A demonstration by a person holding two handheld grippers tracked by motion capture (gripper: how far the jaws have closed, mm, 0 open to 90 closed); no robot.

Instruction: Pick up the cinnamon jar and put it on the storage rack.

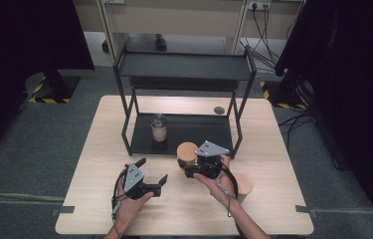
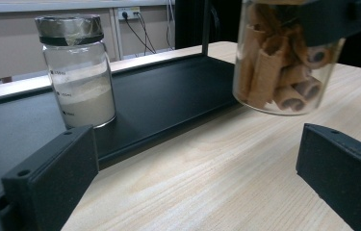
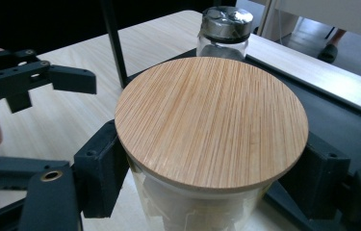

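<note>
Jar [image 3: 207, 144] in right gripper [image 1: 188, 167], base cropped

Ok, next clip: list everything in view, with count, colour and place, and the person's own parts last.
Wafer-roll jar: one, clear glass, wooden lid, lifted at the shelf's front edge.
Powder jar: one, clear glass, silver top, on the shelf's lower tier.
Third jar: one, wooden lid, on the table behind the right hand.
Shelf: one, black, two tiers, at the table's far side.
Table: one, light wood.
Left gripper: black, open, holds nothing.
Right gripper: black, shut on the wafer-roll jar.
</note>
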